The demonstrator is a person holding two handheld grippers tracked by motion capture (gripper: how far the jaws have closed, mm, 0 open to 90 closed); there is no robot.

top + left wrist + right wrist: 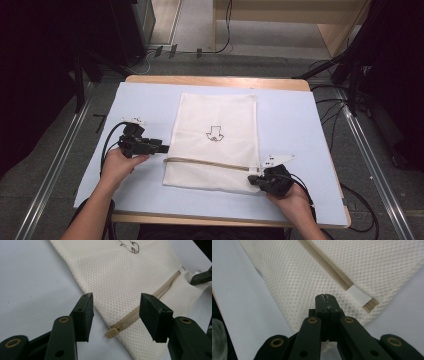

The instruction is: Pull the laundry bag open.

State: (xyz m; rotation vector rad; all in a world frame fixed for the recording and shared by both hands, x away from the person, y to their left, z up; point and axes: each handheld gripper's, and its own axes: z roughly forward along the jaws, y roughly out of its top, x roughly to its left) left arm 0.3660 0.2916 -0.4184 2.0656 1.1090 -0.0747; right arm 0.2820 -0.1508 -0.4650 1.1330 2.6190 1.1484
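Observation:
A cream mesh bag [215, 130] with a small black drawing lies flat on the pale blue mat [295, 120]. A tan zipper [210, 162] runs across its near end. My left gripper [165, 148] stands open at the bag's left edge, and in the left gripper view [115, 300] its jaws straddle the zipper pull [111, 333] without touching it. My right gripper [252, 180] is shut on the mesh bag [312, 272] at its near right corner, just beside the zipper's white end tab [359, 296]. The right gripper [201, 277] also shows far off in the left gripper view.
The mat covers a wooden table [215, 80]. Dark equipment and cables [335, 110] stand on the floor to either side. Bare mat lies left and right of the bag.

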